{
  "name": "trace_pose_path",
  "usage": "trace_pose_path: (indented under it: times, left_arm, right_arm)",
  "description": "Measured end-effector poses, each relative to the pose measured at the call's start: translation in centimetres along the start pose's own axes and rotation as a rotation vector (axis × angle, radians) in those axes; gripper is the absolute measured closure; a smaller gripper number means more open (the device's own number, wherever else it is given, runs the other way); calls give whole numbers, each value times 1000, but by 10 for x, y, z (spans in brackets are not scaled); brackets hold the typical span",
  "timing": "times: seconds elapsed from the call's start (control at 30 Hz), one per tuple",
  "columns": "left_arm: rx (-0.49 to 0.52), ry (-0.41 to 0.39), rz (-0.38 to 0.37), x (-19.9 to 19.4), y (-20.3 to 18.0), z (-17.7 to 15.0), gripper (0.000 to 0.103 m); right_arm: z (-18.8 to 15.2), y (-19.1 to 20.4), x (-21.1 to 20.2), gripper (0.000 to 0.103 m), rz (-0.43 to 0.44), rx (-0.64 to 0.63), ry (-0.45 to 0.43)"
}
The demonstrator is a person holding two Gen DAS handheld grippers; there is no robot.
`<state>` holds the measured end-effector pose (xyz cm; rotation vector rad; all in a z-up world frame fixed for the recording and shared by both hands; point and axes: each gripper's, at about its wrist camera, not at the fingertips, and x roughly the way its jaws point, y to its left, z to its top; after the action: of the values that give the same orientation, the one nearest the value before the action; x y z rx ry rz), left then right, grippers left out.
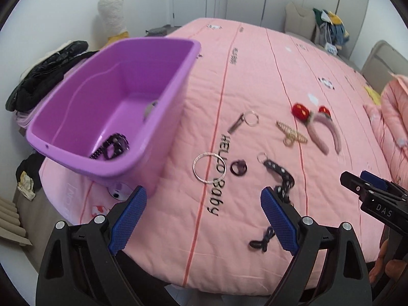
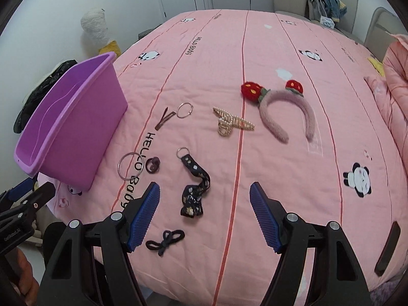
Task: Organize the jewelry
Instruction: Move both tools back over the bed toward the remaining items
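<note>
We hold the left hand-held gripper [image 1: 204, 214] tipped steeply downward, its blue pads [image 1: 127, 219] spread wide with nothing between them. Our right hand-held gripper [image 2: 205, 215] points down at much the same slant, jaws likewise wide and empty. The two sit side by side, apart, each showing at the edge of the other's view.

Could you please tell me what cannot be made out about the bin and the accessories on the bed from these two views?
- Purple bin, right wrist view: its floor and contents are hidden by its own near wall.
- Grey item in the bin, left wrist view: blurred and partly hidden by the wall; unidentifiable.
- Dark piece in the bin, left wrist view: blurred; type unclear.
- Black strap, left wrist view: lower part hidden behind the left tongs.
</note>
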<state>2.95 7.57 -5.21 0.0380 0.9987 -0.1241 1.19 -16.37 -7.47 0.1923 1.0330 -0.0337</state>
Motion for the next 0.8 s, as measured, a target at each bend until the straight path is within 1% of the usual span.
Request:
trace_pose_path:
  times: [0.1, 0.23, 0.3, 0.43, 0.63, 0.8]
  left_arm:
    - [24, 18, -3, 14, -7, -13, 14]
    - [39, 39, -4, 38, -12, -24, 14]
    - [34, 41, 11, 50, -11, -24, 14]
    - [4, 38, 10, 72, -7, -21, 14]
    - [-12, 52, 29, 108, -9, -17, 14]
    - [-30, 86, 51, 137, -8, -14, 14]
  right_arm:
    - [-16, -4, 14, 33, 16, 24, 19]
    - [-28, -1, 30, 33, 32, 34, 28]
    - [-34, -1, 40, 33, 30, 37, 39]
    - [-40, -1, 60, 33, 25, 42, 45]
    - [-41, -1, 91, 33, 34, 47, 64]
    - [-38, 2, 110, 33, 26, 29, 67]
